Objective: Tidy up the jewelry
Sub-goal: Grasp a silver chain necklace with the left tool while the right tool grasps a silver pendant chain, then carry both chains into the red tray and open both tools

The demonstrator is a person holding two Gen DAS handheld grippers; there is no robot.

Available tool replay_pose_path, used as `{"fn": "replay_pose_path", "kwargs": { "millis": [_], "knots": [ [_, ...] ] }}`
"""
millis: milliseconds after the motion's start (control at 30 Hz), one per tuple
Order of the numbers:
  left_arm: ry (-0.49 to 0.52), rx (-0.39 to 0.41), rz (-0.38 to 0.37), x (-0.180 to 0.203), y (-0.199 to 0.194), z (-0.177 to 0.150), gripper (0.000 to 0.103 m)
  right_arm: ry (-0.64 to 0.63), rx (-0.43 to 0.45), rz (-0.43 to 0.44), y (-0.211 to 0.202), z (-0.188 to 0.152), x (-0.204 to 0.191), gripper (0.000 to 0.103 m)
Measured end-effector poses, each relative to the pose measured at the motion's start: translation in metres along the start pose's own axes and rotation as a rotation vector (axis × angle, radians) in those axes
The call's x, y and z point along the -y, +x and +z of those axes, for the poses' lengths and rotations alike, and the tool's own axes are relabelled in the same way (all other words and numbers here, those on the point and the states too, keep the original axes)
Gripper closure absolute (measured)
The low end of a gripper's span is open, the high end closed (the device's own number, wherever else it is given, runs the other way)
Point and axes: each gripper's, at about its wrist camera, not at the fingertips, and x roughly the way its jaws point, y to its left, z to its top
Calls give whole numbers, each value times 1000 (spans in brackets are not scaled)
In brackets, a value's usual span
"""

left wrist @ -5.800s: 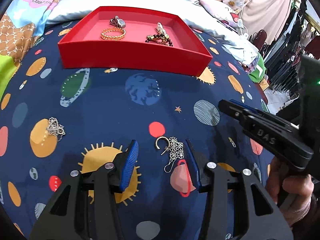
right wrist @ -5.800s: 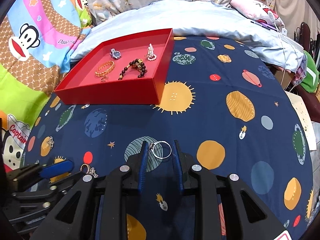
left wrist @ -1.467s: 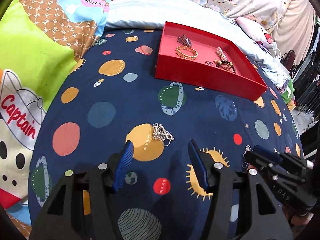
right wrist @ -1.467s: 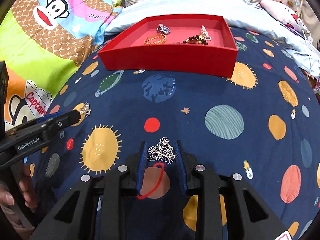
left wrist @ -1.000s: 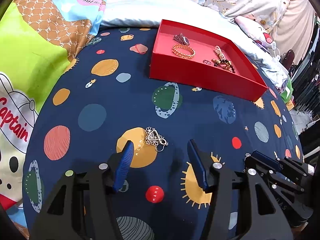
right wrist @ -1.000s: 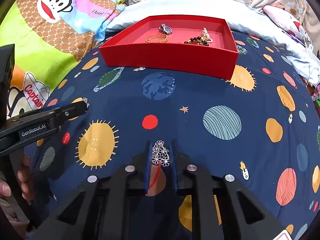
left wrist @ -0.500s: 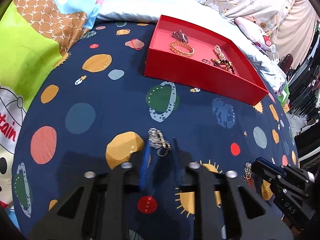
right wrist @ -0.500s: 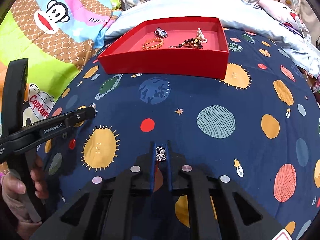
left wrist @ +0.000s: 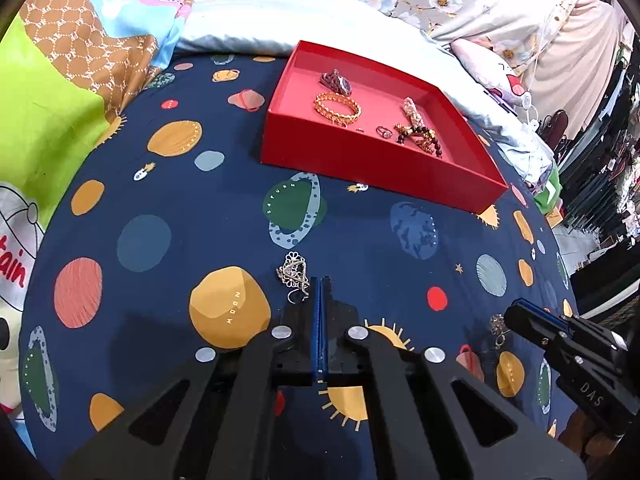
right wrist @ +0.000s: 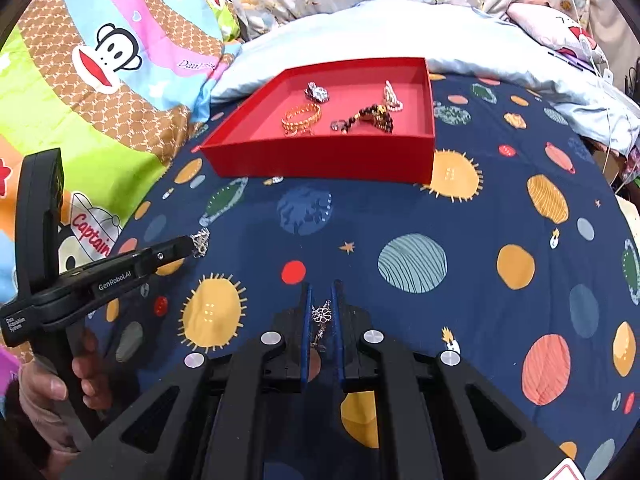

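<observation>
A red tray (left wrist: 372, 162) at the back of the planet-print cloth holds a gold bracelet (left wrist: 337, 105), a watch, a ring and dark beads; it also shows in the right wrist view (right wrist: 328, 160). My left gripper (left wrist: 320, 286) is shut, its tips against the hook of a silver filigree earring (left wrist: 294, 270) that lies mostly to their left; whether it grips the hook is unclear. My right gripper (right wrist: 322, 300) is shut on a silver flower earring (right wrist: 322, 316), which hangs between the pads just above the cloth.
The navy planet cloth (left wrist: 160, 208) covers a bed, with a pale pillow (right wrist: 360, 28) behind the tray and a cartoon blanket (right wrist: 80, 80) at left. The left gripper body (right wrist: 100, 276) lies left of my right one.
My left gripper closed beside the filigree earring. My right gripper closed on the flower earring and lifted it slightly.
</observation>
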Motion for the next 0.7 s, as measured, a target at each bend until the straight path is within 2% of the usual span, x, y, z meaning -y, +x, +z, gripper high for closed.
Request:
{"fn": "replay_pose_path", "kwargs": {
  "millis": [133, 200, 267, 300, 333, 400, 533, 567, 633, 700],
  "knots": [
    [-16, 5, 16, -3, 1, 1, 102, 5, 6, 4, -3, 1, 2, 94],
    [-23, 18, 55, -5, 3, 2, 99, 9, 6, 8, -3, 1, 3, 94],
    [-23, 17, 81, -6, 6, 4, 81, 11, 5, 10, -3, 1, 3, 94],
    [-24, 20, 93, -6, 8, 4, 66, 10, 5, 10, -3, 1, 3, 94],
    [-21, 27, 109, -6, 9, 5, 57, 12, 4, 12, -2, 1, 3, 94],
    [2, 31, 137, -3, 14, 6, 57, 13, 3, 15, -1, 1, 4, 94],
    [15, 22, 140, 0, 23, 8, 59, 13, 1, 16, 0, 0, 4, 94],
    [23, 22, 141, 2, 24, 8, 62, 13, 0, 16, 0, 0, 4, 94],
    [28, 11, 119, 4, 26, 9, 80, 13, -1, 16, 2, 0, 4, 94],
    [30, 6, 113, 4, 27, 10, 87, 14, -2, 17, 2, 0, 5, 94]
  ]
}}
